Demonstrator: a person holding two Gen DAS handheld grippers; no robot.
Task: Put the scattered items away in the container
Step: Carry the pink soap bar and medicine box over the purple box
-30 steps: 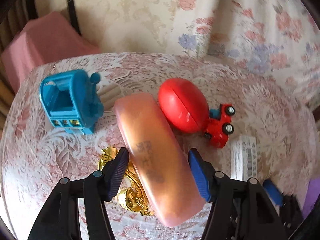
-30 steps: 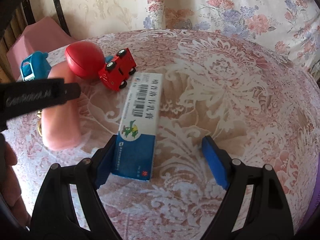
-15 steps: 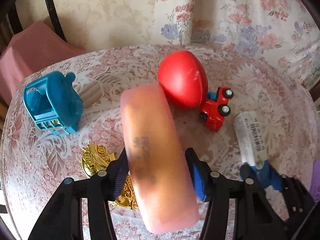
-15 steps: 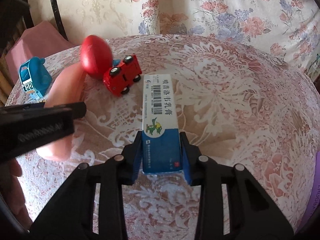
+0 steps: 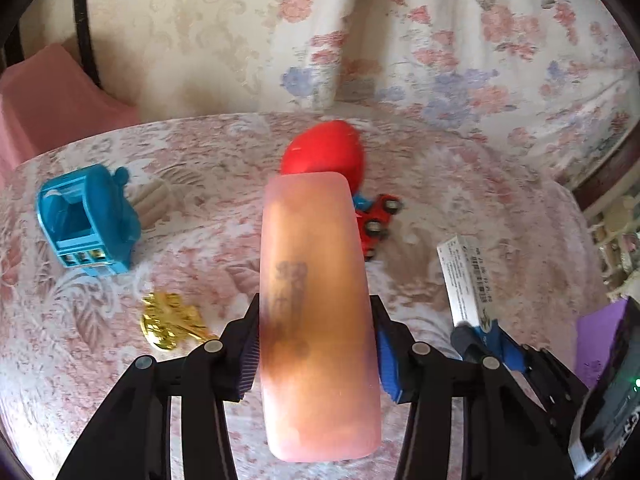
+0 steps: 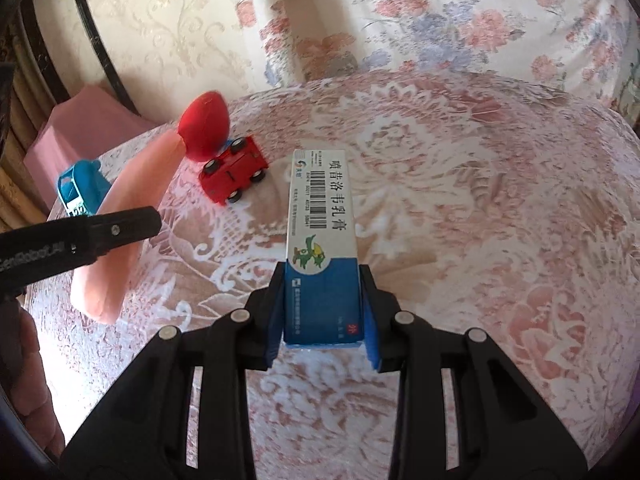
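My left gripper [image 5: 316, 320] has its jaws closing on a long pink case [image 5: 316, 280], its pads pressing both sides, and the case hangs above the tablecloth. In the right wrist view the same pink case [image 6: 120, 240] shows at the left behind a black finger [image 6: 100, 236] of the left gripper. My right gripper [image 6: 323, 280] is shut on the blue end of a white-and-blue medicine box [image 6: 320, 200], which points away from me. That box [image 5: 468, 280] also appears at the right of the left wrist view.
On the lace-covered round table [image 6: 480, 200] lie a red egg [image 5: 324, 152], a red toy car [image 6: 234, 172], a blue toy slot machine [image 5: 88, 224] and a gold ornament [image 5: 168, 320]. A purple object [image 5: 596, 340] sits at the right edge. Floral bedding lies behind.
Both grippers closed: the left onto the pink case, the right onto the medicine box. Both items then rose off the cloth, and the case swung to point straight ahead.
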